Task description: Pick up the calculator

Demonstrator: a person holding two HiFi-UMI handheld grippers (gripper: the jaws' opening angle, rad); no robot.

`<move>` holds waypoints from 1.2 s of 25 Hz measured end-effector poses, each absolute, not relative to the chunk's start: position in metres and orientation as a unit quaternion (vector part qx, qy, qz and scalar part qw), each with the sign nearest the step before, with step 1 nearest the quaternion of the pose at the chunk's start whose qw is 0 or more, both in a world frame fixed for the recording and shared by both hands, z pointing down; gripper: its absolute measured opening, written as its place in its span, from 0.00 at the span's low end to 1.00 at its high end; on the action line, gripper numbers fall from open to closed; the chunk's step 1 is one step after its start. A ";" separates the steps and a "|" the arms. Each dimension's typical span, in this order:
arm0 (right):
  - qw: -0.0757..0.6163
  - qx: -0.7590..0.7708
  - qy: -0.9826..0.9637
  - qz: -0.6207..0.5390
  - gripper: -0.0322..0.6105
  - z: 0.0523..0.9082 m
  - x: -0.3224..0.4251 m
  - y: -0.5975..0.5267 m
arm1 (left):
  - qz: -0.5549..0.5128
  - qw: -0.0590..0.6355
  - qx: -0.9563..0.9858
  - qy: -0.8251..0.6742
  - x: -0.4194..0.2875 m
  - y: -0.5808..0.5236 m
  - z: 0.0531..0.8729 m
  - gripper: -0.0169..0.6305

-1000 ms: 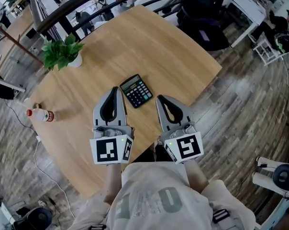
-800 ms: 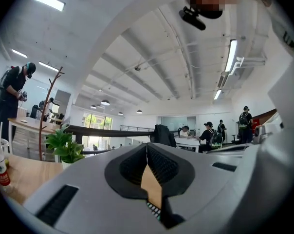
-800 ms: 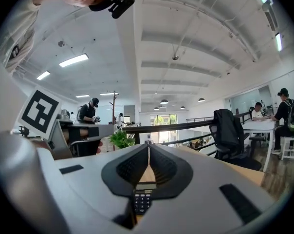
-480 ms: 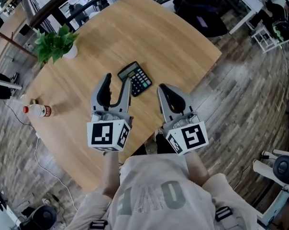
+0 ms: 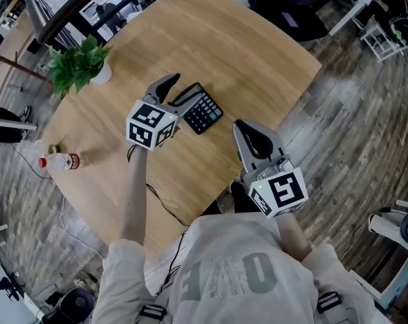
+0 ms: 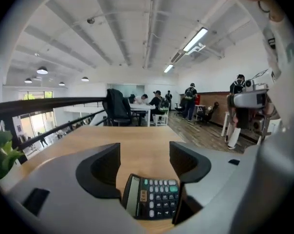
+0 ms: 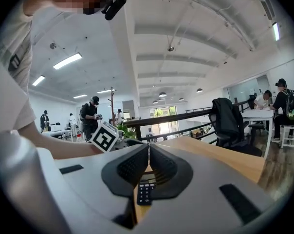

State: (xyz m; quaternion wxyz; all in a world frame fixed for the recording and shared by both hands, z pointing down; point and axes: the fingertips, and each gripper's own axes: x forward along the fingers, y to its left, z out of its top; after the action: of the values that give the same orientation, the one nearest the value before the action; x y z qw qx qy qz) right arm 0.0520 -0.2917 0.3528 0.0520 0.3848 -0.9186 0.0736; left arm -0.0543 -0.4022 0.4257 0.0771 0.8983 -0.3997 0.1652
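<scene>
A black calculator [image 5: 205, 111] lies flat on the round wooden table [image 5: 258, 52]. My left gripper [image 5: 187, 86] reaches over the calculator's near-left end, its jaws opening wide. In the left gripper view the calculator [image 6: 153, 197] lies low between the two dark pads [image 6: 104, 169], which stand apart from it; the left gripper [image 6: 144, 154] holds nothing. My right gripper [image 5: 244, 125] hovers near the table's front edge, right of the calculator, its jaws shut and empty. Past the right gripper [image 7: 148, 148] in its own view, the calculator [image 7: 146, 191] shows through the slit below.
A potted green plant [image 5: 78, 63] stands at the table's far left. A small bottle with a red cap [image 5: 59, 161] lies near the left edge. A dark office chair [image 5: 285, 9] stands beyond the far side. Wood-plank floor surrounds the table.
My left gripper went from shut to wide open while it moved forward and down to the calculator. The right gripper has stayed about where it was.
</scene>
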 end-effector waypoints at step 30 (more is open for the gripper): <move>0.119 0.359 -0.915 0.136 0.09 0.417 0.030 -0.340 | 0.222 0.429 0.851 -0.204 -0.063 -0.417 0.580 0.22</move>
State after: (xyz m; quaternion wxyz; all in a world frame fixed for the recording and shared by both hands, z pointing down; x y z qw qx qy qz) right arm 0.0296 -0.3395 0.4173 0.1195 0.3594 -0.9154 0.1365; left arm -0.0633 -0.4171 0.5800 0.4291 0.8515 -0.2041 0.2219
